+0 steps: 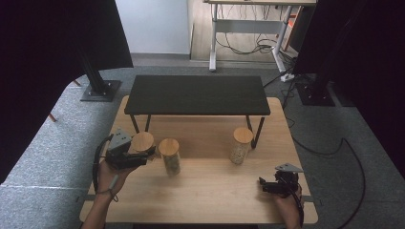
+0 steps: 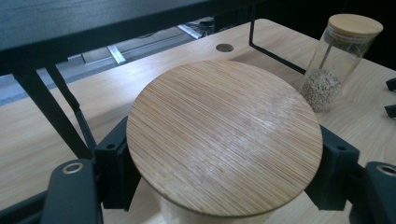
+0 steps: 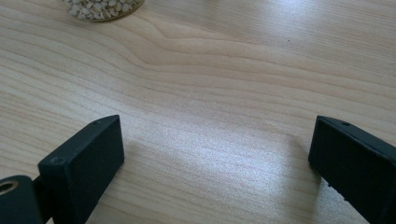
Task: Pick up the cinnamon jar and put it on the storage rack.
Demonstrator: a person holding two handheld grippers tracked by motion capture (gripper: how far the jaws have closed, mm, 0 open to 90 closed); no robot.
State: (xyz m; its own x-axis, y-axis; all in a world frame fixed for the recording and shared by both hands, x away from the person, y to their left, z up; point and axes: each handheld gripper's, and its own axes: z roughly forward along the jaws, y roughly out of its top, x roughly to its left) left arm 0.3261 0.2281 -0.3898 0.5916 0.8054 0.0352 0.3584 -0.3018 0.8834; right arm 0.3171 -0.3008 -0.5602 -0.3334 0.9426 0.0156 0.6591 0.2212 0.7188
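A glass jar with a round bamboo lid (image 1: 142, 141) (image 2: 224, 140) sits between the jaws of my left gripper (image 1: 145, 152) (image 2: 224, 163), which is shut on the jar just under the lid. The pads (image 2: 334, 168) press on both sides. Just right of it stands a second jar (image 1: 169, 155) with dark greenish contents. A third jar (image 1: 241, 144) (image 2: 343, 56) holding pale grains stands farther right, near the shelf leg. My right gripper (image 1: 262, 184) (image 3: 215, 158) rests low over the table's front right, open, with bare wood between its jaws.
A low black shelf (image 1: 197, 94) on thin metal legs spans the back of the wooden table (image 1: 210, 200). The base of the pale-grain jar (image 3: 102, 8) shows ahead of the right gripper. Grey carpet, stands and cables surround the table.
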